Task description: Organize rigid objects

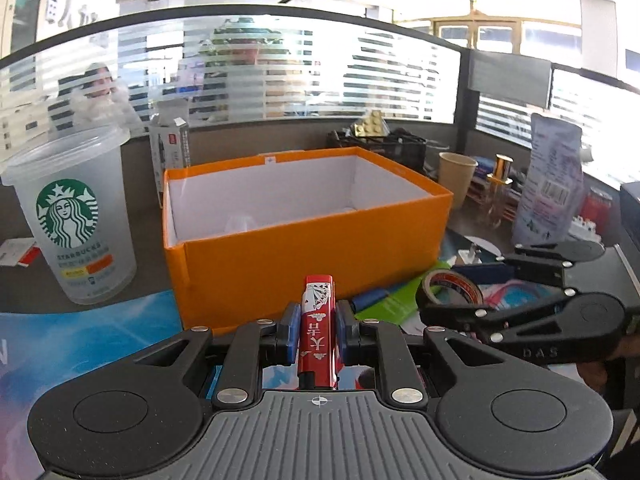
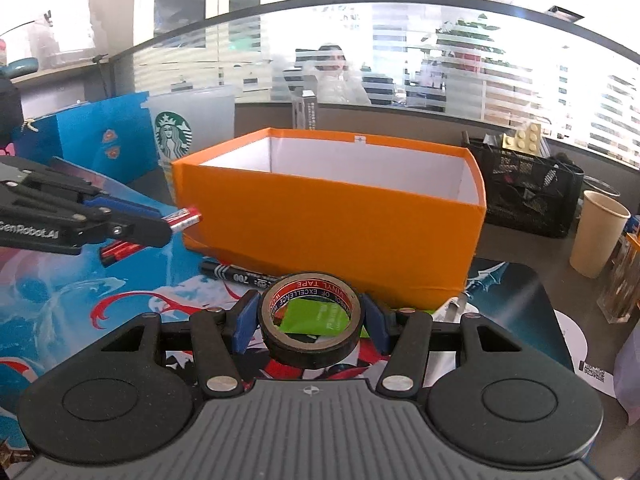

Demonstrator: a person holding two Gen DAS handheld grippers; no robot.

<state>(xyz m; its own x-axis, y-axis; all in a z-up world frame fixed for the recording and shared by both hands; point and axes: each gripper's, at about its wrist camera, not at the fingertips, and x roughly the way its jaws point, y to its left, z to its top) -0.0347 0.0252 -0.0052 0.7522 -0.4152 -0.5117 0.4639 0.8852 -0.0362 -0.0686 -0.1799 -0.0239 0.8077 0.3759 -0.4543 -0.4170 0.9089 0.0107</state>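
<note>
My left gripper is shut on a red lighter printed with playing cards, held just in front of the open orange box. In the right wrist view the same gripper holds the lighter tip at the box's left corner. My right gripper is shut on a black roll of vinyl tape, lifted before the box's near wall. The left wrist view shows that tape in the right gripper at the right. The box's white inside looks bare.
A Starbucks cup stands left of the box, a blue box behind it. A black marker and a green card lie on the printed mat. A paper cup, a black mesh basket and a pouch crowd the right.
</note>
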